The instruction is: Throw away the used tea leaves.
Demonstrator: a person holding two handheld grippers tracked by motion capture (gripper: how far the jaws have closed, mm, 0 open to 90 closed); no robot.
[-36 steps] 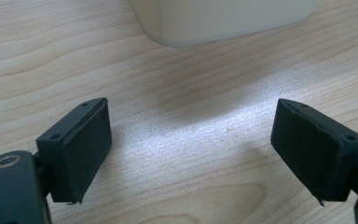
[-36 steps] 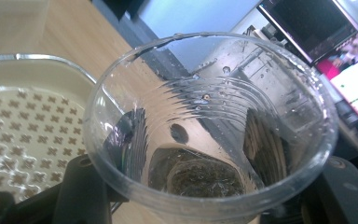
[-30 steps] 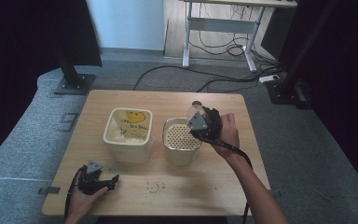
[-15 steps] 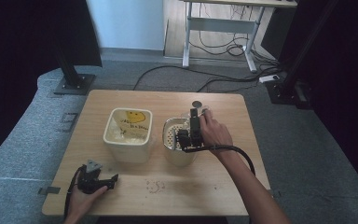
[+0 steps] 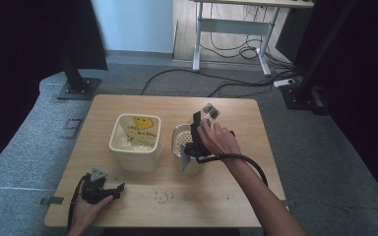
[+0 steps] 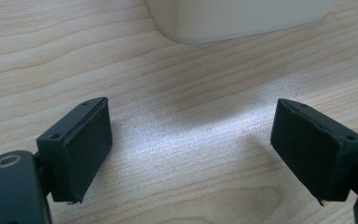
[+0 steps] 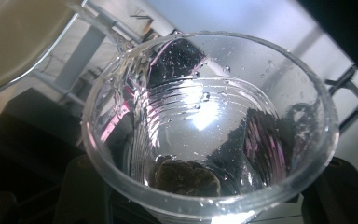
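The right hand-held gripper [image 5: 195, 145] is clenched around a clear plastic cup [image 7: 209, 126], lifted and tipped over the perforated metal strainer bowl [image 5: 181, 142] near the middle of the desk [image 5: 226, 196]. Water droplets cling to the cup's inner wall, and something dark [image 7: 186, 177] sits at its bottom. Just beside the bowl, toward the desk's left edge, stands a cream bin [image 5: 134, 142] lined with a smiley-face bag. By the near left corner, the left hand-held gripper [image 5: 103, 189] rests on the wood, released, jaws wide apart.
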